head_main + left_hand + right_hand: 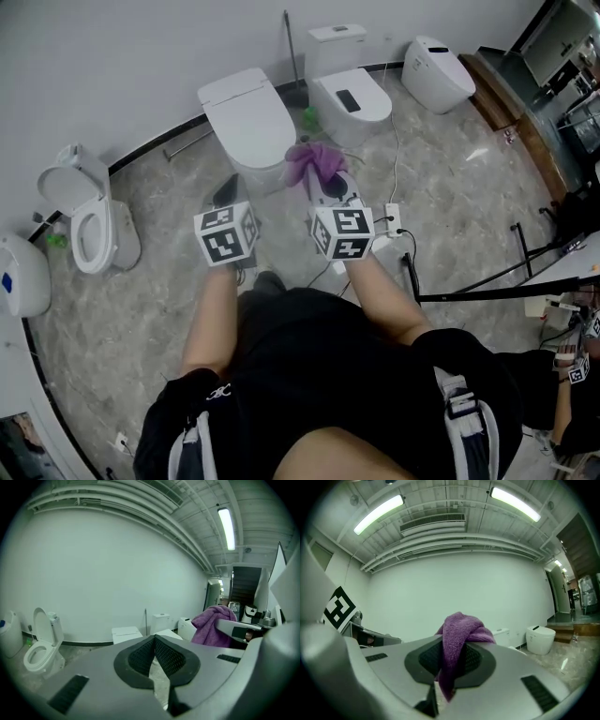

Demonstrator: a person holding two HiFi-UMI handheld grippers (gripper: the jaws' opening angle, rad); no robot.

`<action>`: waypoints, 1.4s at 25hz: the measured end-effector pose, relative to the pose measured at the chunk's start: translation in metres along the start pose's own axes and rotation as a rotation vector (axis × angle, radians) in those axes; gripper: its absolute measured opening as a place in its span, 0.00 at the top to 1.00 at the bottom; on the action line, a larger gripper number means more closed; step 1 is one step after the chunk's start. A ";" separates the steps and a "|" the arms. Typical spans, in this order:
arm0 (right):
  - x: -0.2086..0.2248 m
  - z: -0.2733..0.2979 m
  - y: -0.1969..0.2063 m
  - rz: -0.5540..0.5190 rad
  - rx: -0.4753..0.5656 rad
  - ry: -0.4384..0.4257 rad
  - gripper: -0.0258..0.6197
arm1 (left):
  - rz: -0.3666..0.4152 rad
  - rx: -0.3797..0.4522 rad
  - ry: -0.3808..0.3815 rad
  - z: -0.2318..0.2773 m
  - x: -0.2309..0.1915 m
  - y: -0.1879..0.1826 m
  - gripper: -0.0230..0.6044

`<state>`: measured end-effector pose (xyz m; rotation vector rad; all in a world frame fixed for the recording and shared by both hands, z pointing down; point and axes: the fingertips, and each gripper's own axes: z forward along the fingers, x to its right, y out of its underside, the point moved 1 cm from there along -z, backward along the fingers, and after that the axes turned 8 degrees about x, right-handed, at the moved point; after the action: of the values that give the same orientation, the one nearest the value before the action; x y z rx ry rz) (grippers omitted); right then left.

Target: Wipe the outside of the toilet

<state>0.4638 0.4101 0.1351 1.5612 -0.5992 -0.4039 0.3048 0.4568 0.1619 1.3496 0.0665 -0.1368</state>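
Toilet (246, 117): white, lid down. Just before it: left gripper (154, 641), jaws together, empty; right gripper (451, 660), jaws clamping purple cloth (459, 630).

Four toilets line the wall: one open-lidded toilet (92, 225), one flat-lidded toilet (248, 122), one tank toilet (349, 98), one rounded toilet (438, 73). I also count one purple cloth (316, 159), one long-handled brush (309, 118), one power strip (393, 219) and two grippers, the left gripper (226, 191) and the right gripper (325, 174).

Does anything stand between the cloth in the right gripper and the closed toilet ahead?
Nothing visible does: the purple cloth held by the right gripper hangs near the closed toilet, with only bare floor between.
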 end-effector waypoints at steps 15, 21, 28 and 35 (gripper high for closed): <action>-0.017 0.212 0.018 -0.005 -0.051 0.024 0.89 | -0.050 -0.038 0.014 0.161 -0.135 -0.057 0.95; -0.026 0.281 0.034 -0.006 -0.066 0.045 0.89 | -0.051 -0.060 0.023 0.211 -0.184 -0.061 0.95; -0.030 0.330 0.048 0.009 -0.104 0.045 0.89 | -0.068 -0.090 0.011 0.249 -0.220 -0.066 0.95; -0.029 0.385 0.057 -0.069 -0.100 -0.037 0.89 | -0.080 -0.093 -0.025 0.294 -0.242 -0.069 0.95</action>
<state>0.2063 0.1172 0.1557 1.4845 -0.5468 -0.5088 0.0467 0.1701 0.1902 1.2525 0.1048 -0.2156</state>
